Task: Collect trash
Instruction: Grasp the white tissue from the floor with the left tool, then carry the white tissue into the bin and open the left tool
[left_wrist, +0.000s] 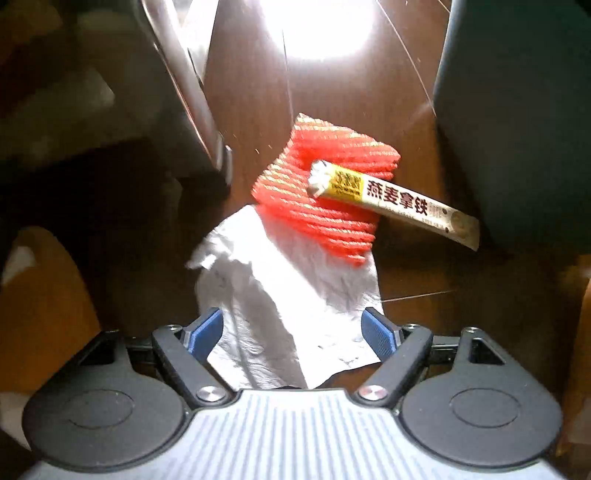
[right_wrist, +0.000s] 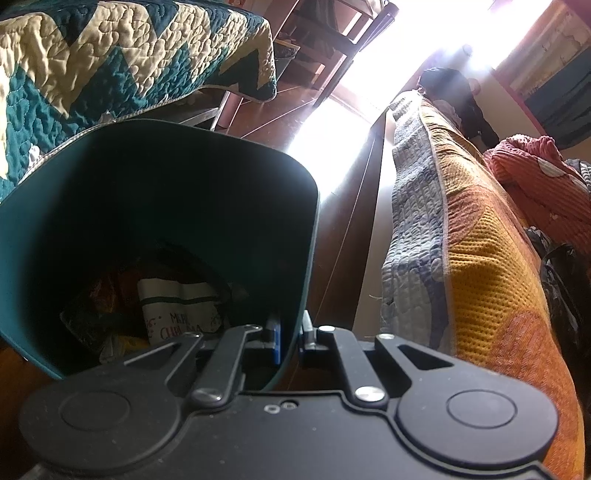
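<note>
Right claw (right_wrist: 291, 339) grips green bin (right_wrist: 155, 177) holding wrappers (right_wrist: 177, 306); left claw (left_wrist: 293, 325) wide.

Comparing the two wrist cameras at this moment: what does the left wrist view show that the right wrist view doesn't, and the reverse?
Left wrist only: the open left gripper above a white tissue, a red knitted piece and a torn sachet on the floor.

Right wrist only: the right gripper shut on the green bin's wall, trash inside, and quilted covers.

Both: the dark wooden floor with bright glare.
</note>
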